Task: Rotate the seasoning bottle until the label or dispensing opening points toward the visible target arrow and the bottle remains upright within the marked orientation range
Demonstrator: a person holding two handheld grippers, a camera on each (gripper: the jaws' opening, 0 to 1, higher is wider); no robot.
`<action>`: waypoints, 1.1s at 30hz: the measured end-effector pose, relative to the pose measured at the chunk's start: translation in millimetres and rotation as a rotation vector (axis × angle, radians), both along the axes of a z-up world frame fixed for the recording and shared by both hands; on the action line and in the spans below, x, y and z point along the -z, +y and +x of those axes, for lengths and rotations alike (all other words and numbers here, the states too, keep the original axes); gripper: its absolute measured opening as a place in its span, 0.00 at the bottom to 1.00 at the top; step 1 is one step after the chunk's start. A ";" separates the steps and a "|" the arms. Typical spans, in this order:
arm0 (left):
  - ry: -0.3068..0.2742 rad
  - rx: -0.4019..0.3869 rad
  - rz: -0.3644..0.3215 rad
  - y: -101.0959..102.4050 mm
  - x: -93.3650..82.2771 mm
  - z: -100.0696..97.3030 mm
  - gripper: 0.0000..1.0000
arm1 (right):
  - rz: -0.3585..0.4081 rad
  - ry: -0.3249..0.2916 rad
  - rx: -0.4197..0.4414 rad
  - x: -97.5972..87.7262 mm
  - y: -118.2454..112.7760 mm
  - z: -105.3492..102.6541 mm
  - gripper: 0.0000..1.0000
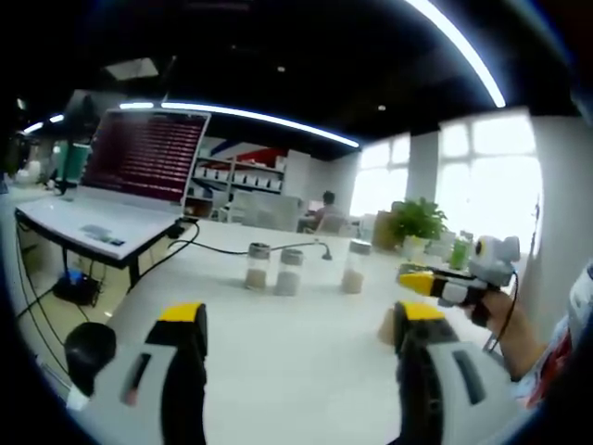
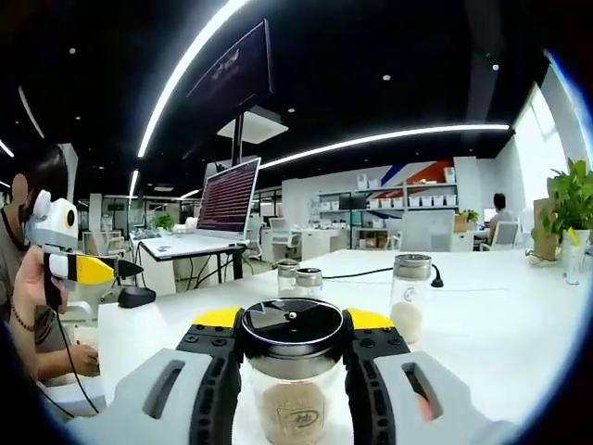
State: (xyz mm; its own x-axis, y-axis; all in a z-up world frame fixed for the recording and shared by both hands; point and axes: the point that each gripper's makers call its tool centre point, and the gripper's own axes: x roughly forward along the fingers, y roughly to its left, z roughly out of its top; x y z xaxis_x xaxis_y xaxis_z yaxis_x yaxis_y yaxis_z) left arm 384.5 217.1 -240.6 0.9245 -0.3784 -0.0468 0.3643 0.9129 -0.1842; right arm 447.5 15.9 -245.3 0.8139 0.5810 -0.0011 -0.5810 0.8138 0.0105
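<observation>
My right gripper (image 2: pixel 291 363) pinches a clear glass seasoning bottle with a black-and-chrome round lid (image 2: pixel 291 371), one yellow-tipped jaw on each side just under the lid; the bottle stands upright on the white tabletop (image 2: pixel 500 315), pale powder in its lower half. My left gripper (image 1: pixel 301 357) is spread with nothing between the jaws, held over bare tabletop. Three more lidded glass jars (image 1: pixel 288 271) stand well apart, farther back. So I judge the grasp done and the turning left to do. A small printed mark faces me low on the glass, but I cannot make out any target arrow, so I cannot tell how much rotation remains.
</observation>
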 end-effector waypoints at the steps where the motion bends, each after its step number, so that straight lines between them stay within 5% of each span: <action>1: 0.001 0.000 -0.001 0.4 0.0 0.1 0.88 | 0.002 0.000 0.005 0.2 -0.1 0.3 0.42; 10: 0.000 -0.001 -0.005 1.9 -0.4 0.1 0.88 | 0.002 0.015 0.023 3.3 0.0 1.0 0.42; 14: -0.002 0.001 -0.005 1.1 -1.1 -0.3 0.88 | 0.008 0.020 0.050 2.4 -6.3 3.0 0.62; 33: -0.003 -0.001 -0.006 2.6 -0.8 -2.7 0.88 | 0.026 -0.034 0.000 -26.9 -14.8 -12.6 0.64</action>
State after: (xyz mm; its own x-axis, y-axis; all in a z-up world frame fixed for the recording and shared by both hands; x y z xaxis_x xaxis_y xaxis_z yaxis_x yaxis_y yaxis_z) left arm 381.9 219.7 -239.8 0.9250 -0.3777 -0.0418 0.3640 0.9121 -0.1885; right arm 434.9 1.1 -218.3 0.8132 0.5805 0.0417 -0.5814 0.8135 0.0115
